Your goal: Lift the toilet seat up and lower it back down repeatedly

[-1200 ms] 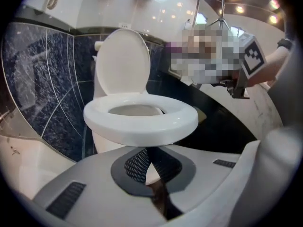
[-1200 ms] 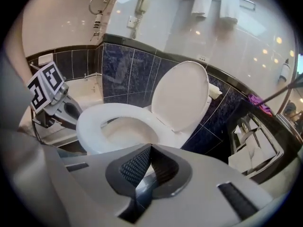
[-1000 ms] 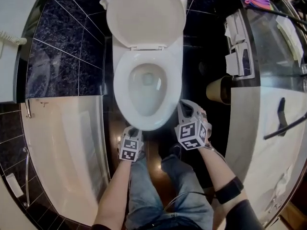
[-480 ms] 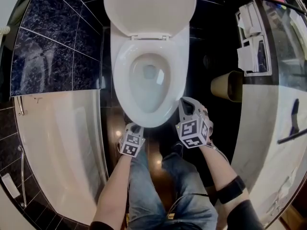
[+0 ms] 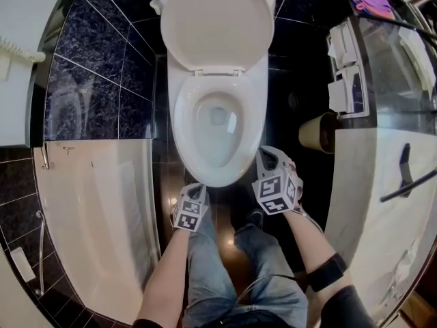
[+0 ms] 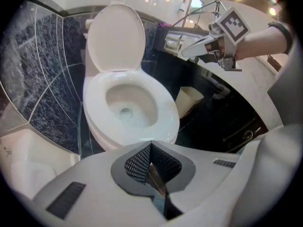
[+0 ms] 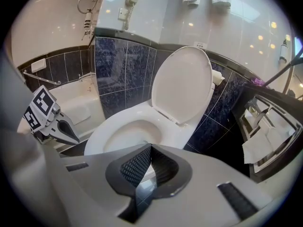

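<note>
Currently | we note left gripper [image 5: 193, 187] clenched, empty | right gripper [image 5: 265, 154] likewise (beside toilet bowl [image 5: 181, 137]) | toilet lid [image 5: 217, 22] raised, far end.

left tongs [image 5: 194, 191]: jaws seemingly together, empty; angled down | right tongs [image 5: 265, 157]: jaws together, empty; angled down

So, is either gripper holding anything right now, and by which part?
Nothing is held. The left gripper and right gripper are both shut and empty, and neither grips the toilet.
</note>
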A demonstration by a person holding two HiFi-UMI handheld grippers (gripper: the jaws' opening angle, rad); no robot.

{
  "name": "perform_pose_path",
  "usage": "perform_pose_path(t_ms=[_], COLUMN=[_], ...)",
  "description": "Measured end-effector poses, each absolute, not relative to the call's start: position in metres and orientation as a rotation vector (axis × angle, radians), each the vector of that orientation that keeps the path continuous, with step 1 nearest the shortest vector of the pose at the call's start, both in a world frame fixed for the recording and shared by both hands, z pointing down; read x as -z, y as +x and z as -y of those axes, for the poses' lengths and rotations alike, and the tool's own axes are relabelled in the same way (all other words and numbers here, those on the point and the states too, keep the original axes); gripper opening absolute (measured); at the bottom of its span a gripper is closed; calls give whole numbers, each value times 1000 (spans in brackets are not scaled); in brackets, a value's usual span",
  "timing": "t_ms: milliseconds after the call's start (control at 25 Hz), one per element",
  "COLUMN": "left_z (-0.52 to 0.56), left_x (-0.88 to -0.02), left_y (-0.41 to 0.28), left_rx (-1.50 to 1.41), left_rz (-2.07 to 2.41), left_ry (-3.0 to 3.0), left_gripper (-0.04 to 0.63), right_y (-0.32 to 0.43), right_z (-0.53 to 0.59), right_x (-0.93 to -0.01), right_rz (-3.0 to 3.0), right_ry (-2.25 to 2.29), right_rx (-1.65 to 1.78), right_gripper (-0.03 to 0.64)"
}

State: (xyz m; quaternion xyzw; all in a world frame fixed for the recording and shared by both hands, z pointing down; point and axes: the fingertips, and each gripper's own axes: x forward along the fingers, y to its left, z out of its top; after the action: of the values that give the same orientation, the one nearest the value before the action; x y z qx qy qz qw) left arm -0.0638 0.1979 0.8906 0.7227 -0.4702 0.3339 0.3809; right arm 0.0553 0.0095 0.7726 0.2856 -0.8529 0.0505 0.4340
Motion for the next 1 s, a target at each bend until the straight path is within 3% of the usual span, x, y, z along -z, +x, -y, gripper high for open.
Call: perform_pose_path(t_ms=[160, 640, 1000], left_z=[-169, -96, -102], left_x=[-826, -524, -398], left_y=[-73, -108, -117], left_rx=[-809, -611, -495], left_rz=[1281, 1619, 1700], left_ry=[1875, 2014, 2049], left_gripper=[0, 0, 0], right_y=[56, 54, 75], right_z=[-3, 2, -12], right_x=[-726, -510, -405], right_rz=[2138, 2329, 2423], right_ry=[740, 871, 895], right_rx=[-121, -251, -270], right_gripper=[18, 18, 18])
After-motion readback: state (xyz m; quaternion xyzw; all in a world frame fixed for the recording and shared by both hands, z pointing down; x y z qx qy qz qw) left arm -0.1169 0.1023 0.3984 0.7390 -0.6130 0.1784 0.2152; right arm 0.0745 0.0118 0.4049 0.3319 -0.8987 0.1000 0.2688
